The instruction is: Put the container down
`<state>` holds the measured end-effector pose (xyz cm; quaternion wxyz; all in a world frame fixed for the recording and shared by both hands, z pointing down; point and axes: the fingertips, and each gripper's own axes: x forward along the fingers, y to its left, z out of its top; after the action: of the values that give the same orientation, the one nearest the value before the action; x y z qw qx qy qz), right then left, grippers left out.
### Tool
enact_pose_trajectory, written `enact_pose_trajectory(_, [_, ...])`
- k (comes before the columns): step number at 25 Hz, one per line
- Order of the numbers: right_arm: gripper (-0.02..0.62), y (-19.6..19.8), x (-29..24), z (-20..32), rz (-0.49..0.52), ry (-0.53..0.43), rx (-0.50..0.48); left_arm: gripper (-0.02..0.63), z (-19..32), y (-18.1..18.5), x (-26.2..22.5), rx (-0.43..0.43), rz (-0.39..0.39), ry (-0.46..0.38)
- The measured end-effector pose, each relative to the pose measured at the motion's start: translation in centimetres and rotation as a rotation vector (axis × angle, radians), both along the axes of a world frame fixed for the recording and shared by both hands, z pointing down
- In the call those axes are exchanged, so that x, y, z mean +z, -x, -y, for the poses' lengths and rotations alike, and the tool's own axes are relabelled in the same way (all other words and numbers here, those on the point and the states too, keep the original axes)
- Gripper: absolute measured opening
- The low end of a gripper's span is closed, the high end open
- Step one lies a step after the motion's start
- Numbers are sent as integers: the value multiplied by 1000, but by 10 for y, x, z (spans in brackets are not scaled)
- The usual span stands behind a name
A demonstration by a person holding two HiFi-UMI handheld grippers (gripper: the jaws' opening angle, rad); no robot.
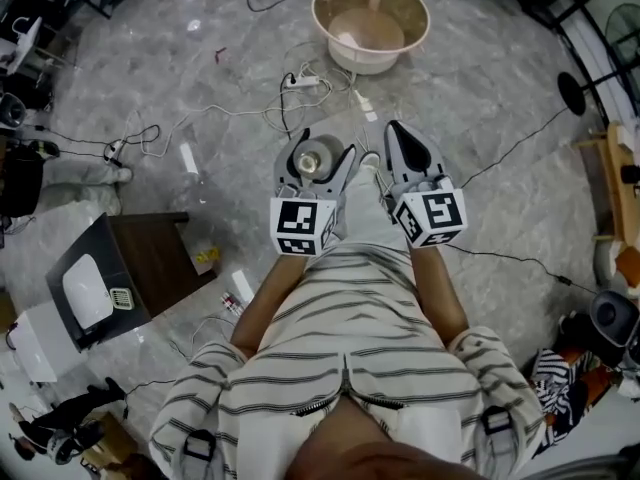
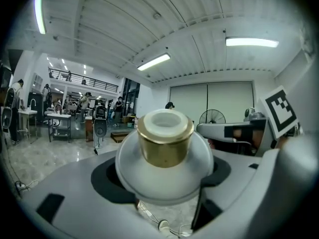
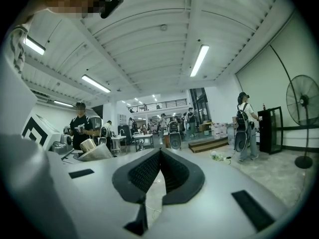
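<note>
Your left gripper (image 1: 322, 150) carries the container (image 1: 318, 155). It is up in the air in front of your chest, over the grey marble floor (image 1: 480, 98) and touching nothing but the fingers (image 2: 107, 178).

Fingers set wide, one pad on each flank of the round body, gripping it. In the left gripper view the container (image 2: 164, 166) sits squarely between them.

Container stands upright: long axis close to vertical, neck up, belly down. From the head view you look down onto the mouth of the neck.

Look: squat, rounded white body, smooth and slightly glossy. It is topped by a short gold collar (image 2: 165, 144) with a white ring (image 2: 165, 119) at the top edge. Whether the ring is a cap or an open mouth, cannot tell.

Your right gripper (image 1: 393, 130) is level with the left, just beside it, not touching the container. Its fingers (image 3: 144, 171) are closed against each other, with nothing between them.

A pale basin (image 1: 418, 30) sits on the floor ahead of you, well apart from the container. Cables and a power strip (image 1: 300, 82) lie between.
</note>
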<state>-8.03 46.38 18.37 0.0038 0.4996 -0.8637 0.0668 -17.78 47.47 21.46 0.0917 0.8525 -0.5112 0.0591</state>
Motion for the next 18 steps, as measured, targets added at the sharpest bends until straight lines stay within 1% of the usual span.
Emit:
enact_pose_trajectory(5, [8, -8, 9, 36, 10, 14, 27, 331, 38, -2, 9, 1, 21, 22])
enact_pose_trajectory(8, [9, -12, 15, 66, 6, 18, 27, 331, 68, -4, 15, -3, 28, 23])
enact_pose_trajectory(13, [8, -29, 18, 140, 12, 28, 33, 331, 141, -17, 19, -8, 42, 26])
enact_pose_trajectory(18, [9, -42, 16, 223, 1, 44, 6, 331, 223, -33, 17, -29, 42, 40])
